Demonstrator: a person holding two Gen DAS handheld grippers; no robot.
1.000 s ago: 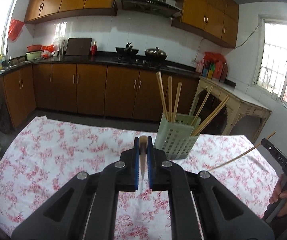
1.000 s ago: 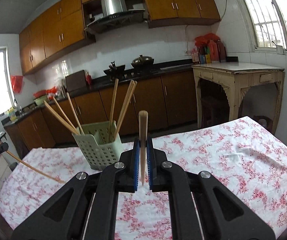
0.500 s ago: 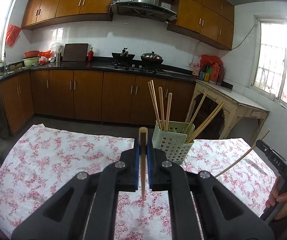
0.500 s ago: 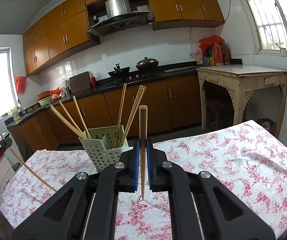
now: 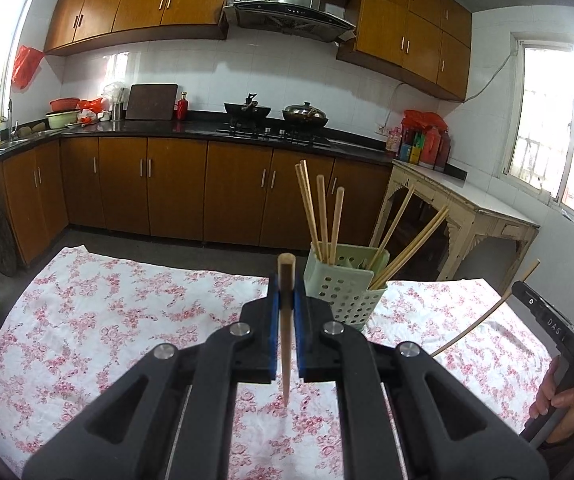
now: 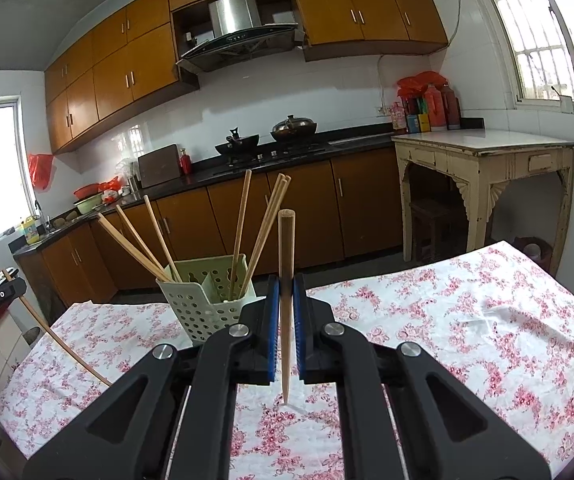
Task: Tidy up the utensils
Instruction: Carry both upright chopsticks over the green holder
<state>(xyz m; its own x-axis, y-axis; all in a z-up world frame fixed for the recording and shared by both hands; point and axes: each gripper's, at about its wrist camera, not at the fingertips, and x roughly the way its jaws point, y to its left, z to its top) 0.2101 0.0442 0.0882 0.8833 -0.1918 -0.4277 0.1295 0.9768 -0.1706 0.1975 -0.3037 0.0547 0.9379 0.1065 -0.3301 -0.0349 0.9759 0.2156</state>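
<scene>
Left wrist view showed the bench [image 5: 107,320], spread with a white cloth printed in red flowers, filling the lower frame, and on it the pale green perforated holder [image 5: 347,288] standing upright just beyond the fingertips. Seven or so chopsticks [image 5: 321,216] already leaned in its compartments, so most of the sorting looked done; what remained, by my reading, were the two sticks in hand, since no loose utensils showed on the cloth. The left hand-held gripper [image 5: 286,312] was clenched on one wooden chopstick [image 5: 286,320], held near upright with its narrow tip pointing down toward the cloth and its blunt end rising above the blue pads [image 5: 274,320]. Right wrist view gave the mirror case: the right hand-held gripper [image 6: 286,312] clamped a second chopstick [image 6: 286,300] in the same upright pose, with the holder [image 6: 203,304] near and to its left. Both tools sat low over the bench, level and aimed forward, the holder between them. Each stick probably needs lifting above the rim before release.
</scene>
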